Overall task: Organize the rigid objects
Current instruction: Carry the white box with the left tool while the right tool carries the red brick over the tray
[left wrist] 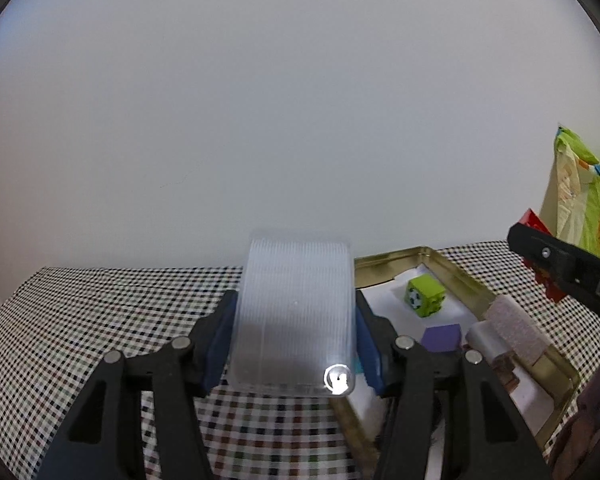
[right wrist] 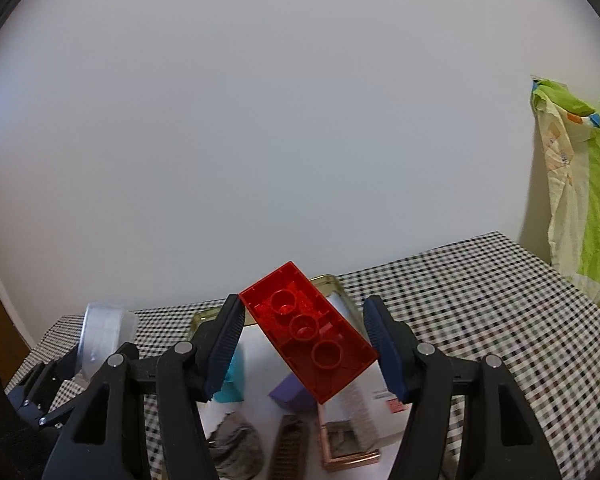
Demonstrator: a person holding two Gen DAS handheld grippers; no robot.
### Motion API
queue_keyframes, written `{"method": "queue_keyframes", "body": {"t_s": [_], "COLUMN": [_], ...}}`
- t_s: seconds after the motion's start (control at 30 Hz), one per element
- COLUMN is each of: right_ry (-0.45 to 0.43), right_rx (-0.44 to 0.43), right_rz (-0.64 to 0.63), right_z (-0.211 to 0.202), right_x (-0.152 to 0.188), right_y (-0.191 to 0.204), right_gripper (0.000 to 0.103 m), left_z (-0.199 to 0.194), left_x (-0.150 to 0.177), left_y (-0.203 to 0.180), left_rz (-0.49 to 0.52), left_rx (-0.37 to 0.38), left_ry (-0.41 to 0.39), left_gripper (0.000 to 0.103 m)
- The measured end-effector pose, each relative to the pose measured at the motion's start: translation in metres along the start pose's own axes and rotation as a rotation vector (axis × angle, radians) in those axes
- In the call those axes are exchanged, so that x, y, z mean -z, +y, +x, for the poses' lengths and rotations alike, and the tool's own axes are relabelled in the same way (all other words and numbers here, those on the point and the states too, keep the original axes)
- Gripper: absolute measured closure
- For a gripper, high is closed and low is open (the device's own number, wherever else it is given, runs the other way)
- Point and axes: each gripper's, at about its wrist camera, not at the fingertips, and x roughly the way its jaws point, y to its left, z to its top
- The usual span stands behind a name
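Left wrist view: my left claw, half closed, clamps the clear ribbed box aloft beside the gold tin; I judge it mid-carry, needing a free slot.

Right wrist view: my right claw pinches the red brick diagonally, tilted slightly downward above the tin's contents.

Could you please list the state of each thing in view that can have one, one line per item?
Left tool: shut on the clear ribbed box, held above the table.
Clear ribbed box: lifted, gripped by its sides.
Right tool: shut on the red brick.
Red brick: lifted, tilted, hollow underside facing the camera.
Gold tin: open, holding a green cube and a purple block.
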Motion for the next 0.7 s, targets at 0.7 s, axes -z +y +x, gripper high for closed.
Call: {"method": "queue_keyframes", "body": {"t_s": [0.7], "right_ry": [0.051], "right_rx": [0.1], "right_rz": [-0.02], "right_z": [0.02], "right_x": [-0.007], "right_y": [-0.034], "right_gripper": [0.039], "left_z": [0.007], "left_x": [0.008], "left_y": [-0.059], "left_rz": [0.064], "left_rx": [0.163], "left_ry": [0.121], "left_gripper": [0.049]}}
